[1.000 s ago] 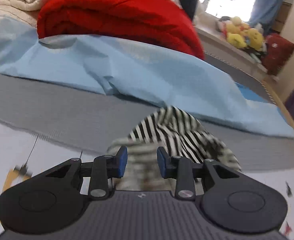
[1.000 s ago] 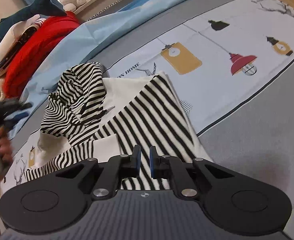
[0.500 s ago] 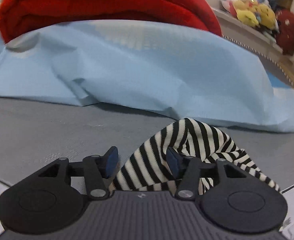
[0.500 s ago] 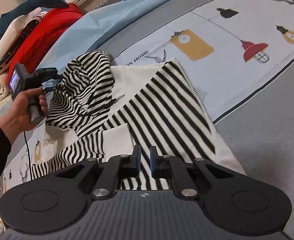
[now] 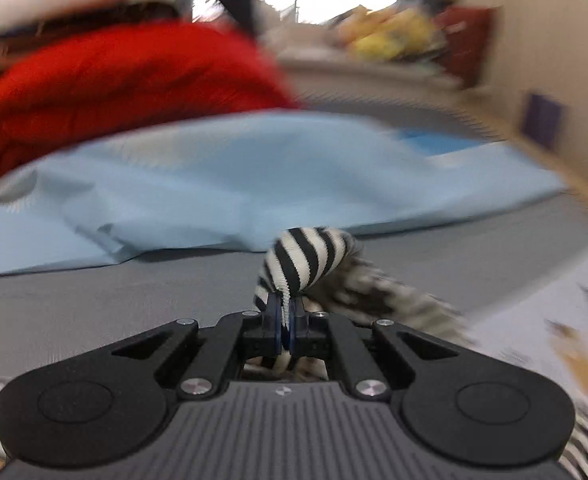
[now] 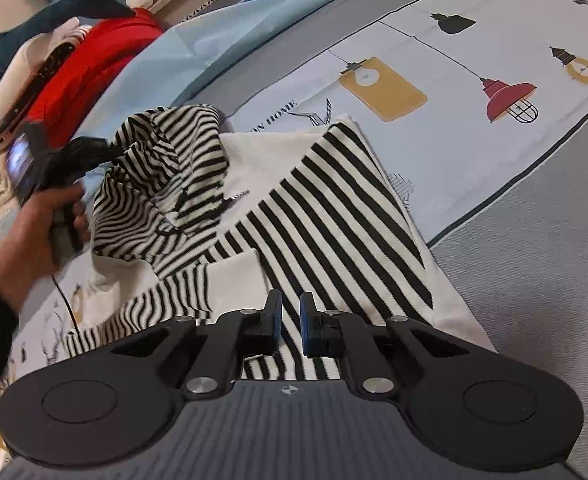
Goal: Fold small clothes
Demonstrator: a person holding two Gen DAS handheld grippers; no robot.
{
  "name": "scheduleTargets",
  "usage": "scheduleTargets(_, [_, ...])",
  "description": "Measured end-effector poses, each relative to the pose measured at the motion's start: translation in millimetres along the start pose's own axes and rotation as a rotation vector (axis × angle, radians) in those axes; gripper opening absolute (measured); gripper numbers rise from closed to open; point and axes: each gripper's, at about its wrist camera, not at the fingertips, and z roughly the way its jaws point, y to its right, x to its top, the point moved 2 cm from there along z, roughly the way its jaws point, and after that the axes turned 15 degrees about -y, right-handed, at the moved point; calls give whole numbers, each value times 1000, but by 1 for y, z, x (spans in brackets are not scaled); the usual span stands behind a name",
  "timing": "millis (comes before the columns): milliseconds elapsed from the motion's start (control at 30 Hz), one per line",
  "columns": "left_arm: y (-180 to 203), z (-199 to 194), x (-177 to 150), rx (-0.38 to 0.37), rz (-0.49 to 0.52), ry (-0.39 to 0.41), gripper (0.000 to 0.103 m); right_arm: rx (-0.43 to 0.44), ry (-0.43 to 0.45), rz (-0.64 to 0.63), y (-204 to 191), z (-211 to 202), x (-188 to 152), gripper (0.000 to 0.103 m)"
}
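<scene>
A black-and-white striped top (image 6: 334,216) lies spread on the bed, its left part bunched up (image 6: 165,168). My left gripper (image 5: 285,316) is shut on a fold of the striped top (image 5: 310,256) and holds it lifted off the bed. It also shows in the right wrist view (image 6: 93,152), held by a hand at the bunched edge. My right gripper (image 6: 289,320) hovers just above the near edge of the top, its jaws a narrow gap apart with no cloth seen between them.
A light blue sheet (image 5: 253,184) and a red blanket (image 5: 113,88) lie behind the top. Plush toys (image 5: 394,40) sit on a ledge at the back. The bedspread with lamp prints (image 6: 474,80) stretches to the right, grey cover (image 6: 534,260) beyond.
My left gripper closed on the striped fold it was straddling and lifted it. My right gripper stayed nearly closed and barely moved.
</scene>
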Motion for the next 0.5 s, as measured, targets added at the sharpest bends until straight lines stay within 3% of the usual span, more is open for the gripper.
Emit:
scheduleTargets(100, [43, -85, -67, -69, 110, 72, 3, -4, 27, 11, 4, -8, 3, 10])
scheduleTargets(200, [68, -158, -143, -167, 132, 73, 3, -5, 47, 28, 9, -14, 4, 10])
scheduleTargets(300, [90, -202, -206, -276, 211, -53, 4, 7, 59, 48, 13, -19, 3, 10])
scheduleTargets(367, [104, -215, -238, -268, 334, -136, 6, 8, 73, 38, 12, -22, 2, 10])
scheduleTargets(400, [104, -216, -248, -269, 348, -176, 6, 9, 83, 31, 11, -23, 2, 10])
scheduleTargets(433, [97, -217, -252, -277, 311, -201, 9, 10, 88, 29, 10, -22, 1, 10])
scheduleTargets(500, [67, -217, -245, -326, 110, -163, 25, 17, 90, 30, 9, -21, 1, 10])
